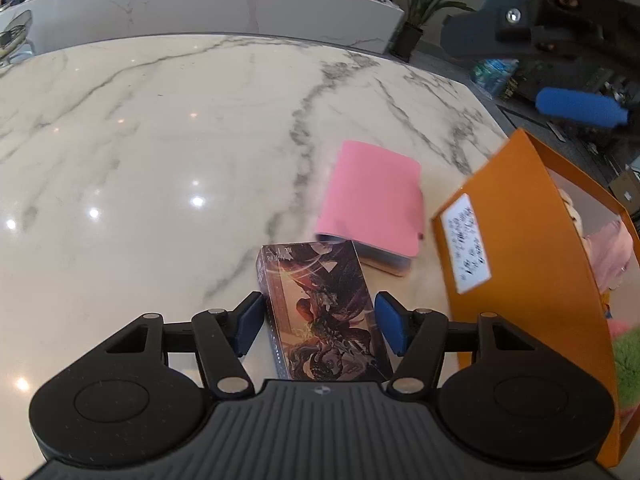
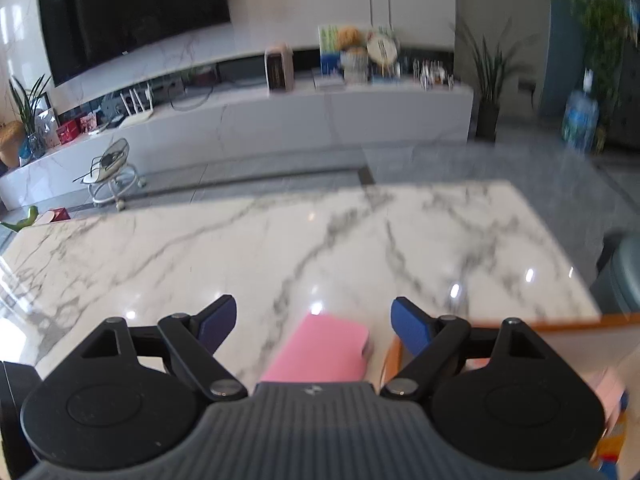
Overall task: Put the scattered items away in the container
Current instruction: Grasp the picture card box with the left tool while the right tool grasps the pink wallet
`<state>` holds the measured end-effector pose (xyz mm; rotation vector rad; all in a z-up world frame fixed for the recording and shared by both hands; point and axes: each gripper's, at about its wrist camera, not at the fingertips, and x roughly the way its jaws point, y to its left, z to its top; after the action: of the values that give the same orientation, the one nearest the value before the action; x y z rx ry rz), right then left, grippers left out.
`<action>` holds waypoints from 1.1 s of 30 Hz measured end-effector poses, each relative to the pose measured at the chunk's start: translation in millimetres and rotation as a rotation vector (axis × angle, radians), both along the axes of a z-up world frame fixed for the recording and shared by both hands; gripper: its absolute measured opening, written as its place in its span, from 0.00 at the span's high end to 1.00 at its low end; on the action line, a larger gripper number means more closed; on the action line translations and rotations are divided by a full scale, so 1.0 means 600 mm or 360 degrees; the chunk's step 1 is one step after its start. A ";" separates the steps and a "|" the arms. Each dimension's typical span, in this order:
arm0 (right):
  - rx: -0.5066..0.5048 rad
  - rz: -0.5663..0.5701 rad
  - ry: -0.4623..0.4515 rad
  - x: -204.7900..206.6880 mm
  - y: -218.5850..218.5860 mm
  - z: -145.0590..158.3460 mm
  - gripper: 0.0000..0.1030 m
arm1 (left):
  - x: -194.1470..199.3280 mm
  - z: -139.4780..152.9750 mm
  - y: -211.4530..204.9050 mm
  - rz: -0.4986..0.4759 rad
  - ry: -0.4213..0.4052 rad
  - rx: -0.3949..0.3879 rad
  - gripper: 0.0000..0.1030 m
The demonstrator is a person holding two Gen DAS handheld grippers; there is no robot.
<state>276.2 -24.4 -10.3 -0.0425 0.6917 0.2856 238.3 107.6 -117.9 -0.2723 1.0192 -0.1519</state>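
Observation:
A card box [image 1: 320, 308] with dark artwork lies flat on the marble table [image 1: 160, 140]. My left gripper [image 1: 320, 324] straddles it, and both blue pads touch its long sides. Just beyond it lies a pink notebook [image 1: 372, 208], closed. In the right wrist view the pink notebook [image 2: 320, 352] sits below and between the spread fingers of my right gripper [image 2: 314, 324], which is open and hovers clear of it. The orange box [image 1: 520, 240] with a white label stands at the right and holds soft pink toys [image 1: 612, 248]. Its rim [image 2: 560, 322] shows beside the right gripper's finger.
A blue pad [image 1: 580, 110] of the right gripper hangs above the orange box's far corner. A green plush [image 1: 628, 356] shows at the box's near end. The table's far edge [image 2: 360, 196] drops to the floor, and a grey chair [image 2: 624, 276] stands off its right side.

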 end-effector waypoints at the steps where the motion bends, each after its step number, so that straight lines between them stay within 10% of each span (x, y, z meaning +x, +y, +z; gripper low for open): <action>1: -0.0019 0.0025 -0.0013 0.001 0.009 0.003 0.16 | 0.000 0.001 0.006 0.0009 -0.0002 0.0010 0.32; 5: -0.0019 0.0039 0.0126 0.026 0.037 -0.027 0.16 | 0.000 0.016 0.044 0.0040 -0.0040 0.0047 0.66; 11: -0.0184 -0.0095 0.0210 0.061 0.077 -0.097 0.07 | -0.002 0.017 0.091 0.0092 -0.0005 0.0124 0.66; 16: -0.0342 -0.0143 0.0156 0.082 0.102 -0.113 0.05 | -0.018 0.011 0.099 0.0080 -0.0047 -0.0025 0.37; 33: -0.0366 -0.0108 0.0094 0.064 0.092 -0.077 0.03 | 0.007 0.001 0.017 -0.0046 -0.0008 -0.0003 0.18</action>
<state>314.7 30.7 -56.6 -0.2301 0.7808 0.1413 242.5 117.7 -117.1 -0.2588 1.0186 -0.1795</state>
